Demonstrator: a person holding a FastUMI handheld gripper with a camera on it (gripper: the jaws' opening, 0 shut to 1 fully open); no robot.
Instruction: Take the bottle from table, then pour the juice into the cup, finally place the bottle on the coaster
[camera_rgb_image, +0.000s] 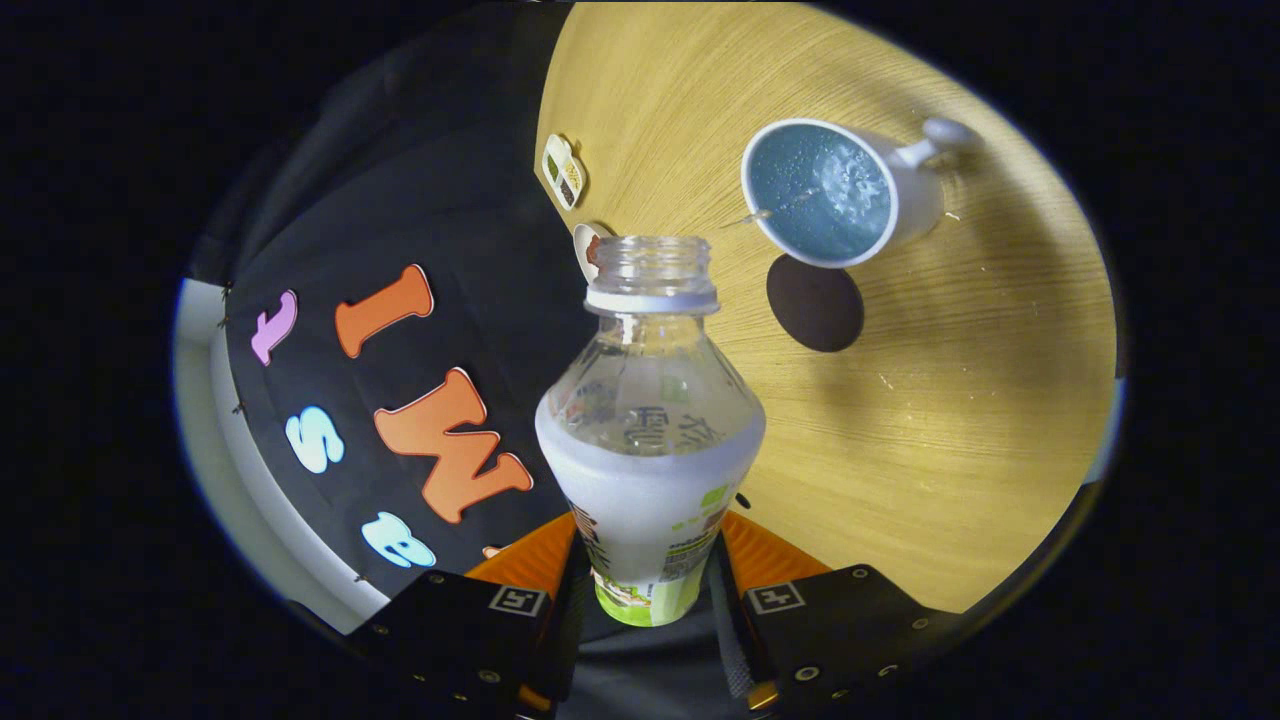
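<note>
gripper (650, 575): pinching open bottle (650, 440) on both sides | cup (835, 195): beyond bottle, on table (950, 400) | coaster (815, 302): just beside cup

My gripper (648, 585) grips the bottle (650, 440), both fingers pressing; beyond it the wooden table (950, 420) carries the white cup (835, 190), the dark round coaster (815, 302) just beside it.

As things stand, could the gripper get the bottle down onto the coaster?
Probably yes. The gripper is shut on the bottle, and the dark coaster lies bare just ahead; the cup stands beyond it, apart.
</note>
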